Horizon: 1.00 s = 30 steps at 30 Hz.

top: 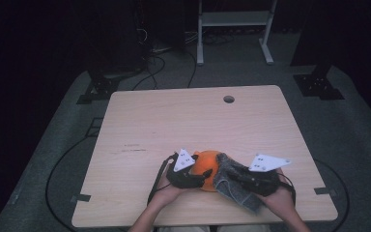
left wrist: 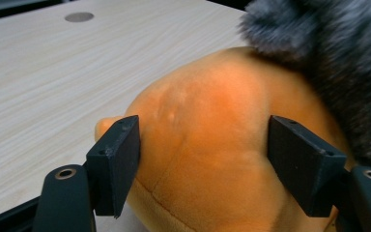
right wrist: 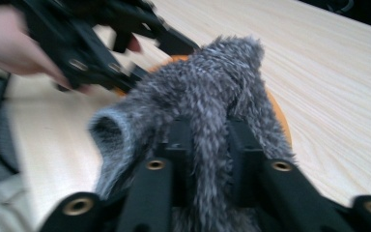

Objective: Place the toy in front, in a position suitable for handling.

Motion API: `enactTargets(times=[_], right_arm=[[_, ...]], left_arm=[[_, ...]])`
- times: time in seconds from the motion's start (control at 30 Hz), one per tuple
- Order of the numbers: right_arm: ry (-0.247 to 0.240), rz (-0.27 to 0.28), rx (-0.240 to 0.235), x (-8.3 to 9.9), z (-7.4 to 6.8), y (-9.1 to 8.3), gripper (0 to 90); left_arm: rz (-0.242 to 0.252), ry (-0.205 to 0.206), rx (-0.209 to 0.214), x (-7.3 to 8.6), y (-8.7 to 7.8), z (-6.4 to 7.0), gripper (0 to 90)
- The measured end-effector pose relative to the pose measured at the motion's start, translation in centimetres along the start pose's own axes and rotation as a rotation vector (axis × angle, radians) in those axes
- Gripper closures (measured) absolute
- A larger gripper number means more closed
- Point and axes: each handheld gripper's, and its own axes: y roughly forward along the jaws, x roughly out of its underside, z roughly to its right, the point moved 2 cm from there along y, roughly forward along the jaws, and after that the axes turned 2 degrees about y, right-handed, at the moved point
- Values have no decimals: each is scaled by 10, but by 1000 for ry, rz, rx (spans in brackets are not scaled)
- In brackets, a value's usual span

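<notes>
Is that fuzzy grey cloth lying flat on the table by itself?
No: in the right gripper view the right claw pinches a fold of the grey cloth, which drapes over the orange plush toy.

Orange plush (left wrist: 222, 159) cut off at bottom edge; grey furry cloth (left wrist: 328, 58) blurred, covering its far side.

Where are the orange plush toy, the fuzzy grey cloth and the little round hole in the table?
orange plush toy (left wrist: 212, 145), left gripper view, on its rounded body.
fuzzy grey cloth (right wrist: 207, 82), right gripper view, on its raised fold.
round hole (top: 229, 99), high view, at its centre.
</notes>
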Motion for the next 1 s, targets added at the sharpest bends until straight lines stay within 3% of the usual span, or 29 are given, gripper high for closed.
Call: enactTargets(times=[0.13, 0.17, 0.27, 0.33, 0.4, 0.5, 0.7, 0.77, 0.83, 0.9, 0.93, 1.0], right_arm=[[-25, 26, 42, 1, -4, 9, 539], [-43, 34, 65, 1, -6, 12, 516], [-73, 27, 95, 3, -11, 18, 546], [-75, 22, 110, 4, -10, 18, 645], [-37, 19, 93, 6, -3, 15, 727], [4, 7, 79, 9, 8, 12, 762], [52, -77, 174, 24, 30, 2, 778], [61, -81, 180, 26, 33, 1, 778], [81, -51, 167, 23, 35, -5, 778], [79, 4, 126, 14, 26, -10, 777], [43, 42, 64, 5, 11, -8, 774], [28, 38, 48, 3, 6, -5, 773]], left_arm=[[-28, -13, 136, -3, -9, -6, 236], [-41, 7, 147, -2, -9, -5, 218], [-56, 66, 130, -1, -8, 0, 215], [-48, 70, 125, -1, -8, -1, 231], [-36, 74, 107, 0, -7, -2, 249], [-26, 64, 93, 1, -6, -3, 251], [-27, 69, 82, 2, -5, -4, 239], [-27, 63, 77, 3, -5, -4, 238], [-23, 53, 70, 3, -4, -4, 238], [-24, 52, 56, 2, -2, -3, 238], [-20, 50, 48, 2, 0, -2, 240], [-15, 39, 34, 1, 2, -1, 242]])
